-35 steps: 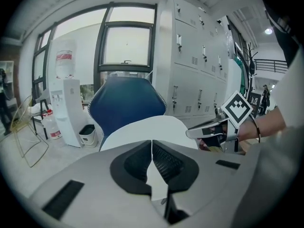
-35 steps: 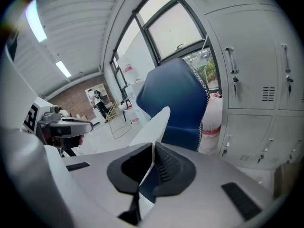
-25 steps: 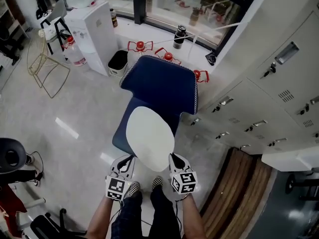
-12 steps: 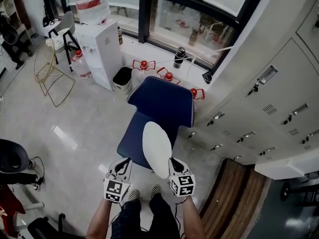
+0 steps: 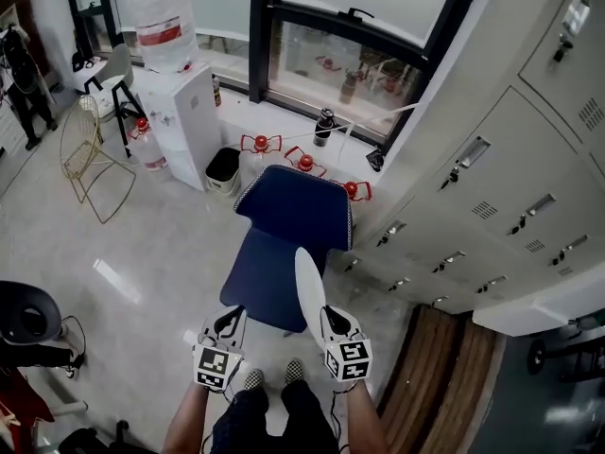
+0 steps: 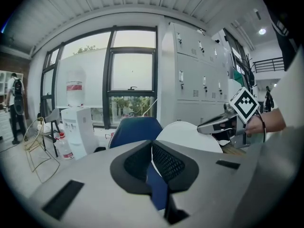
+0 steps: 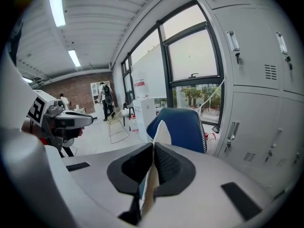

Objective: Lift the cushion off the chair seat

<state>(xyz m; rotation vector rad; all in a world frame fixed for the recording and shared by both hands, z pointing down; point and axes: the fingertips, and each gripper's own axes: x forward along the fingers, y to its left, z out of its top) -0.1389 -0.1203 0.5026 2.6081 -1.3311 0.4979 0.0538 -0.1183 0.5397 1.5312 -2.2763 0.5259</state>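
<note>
1. R gripper (image 5: pixel 328 316): jaws closed on the cushion (image 5: pixel 308 287), pinching its near rim. The cream edge runs between the pads in the right gripper view.
2. Cushion stands on edge over the front of the chair (image 5: pixel 293 218), at 12 o'clock of R gripper. It prob. hangs that way bc only one rim is held.
3. L gripper (image 5: pixel 232 318), at 9 o'clock of R: jaws closed, empty, apart from cushion. Blue in its slit is prob. the chair beyond.
4. Judgement: cushion seems clear of seat, lift about done.
</note>
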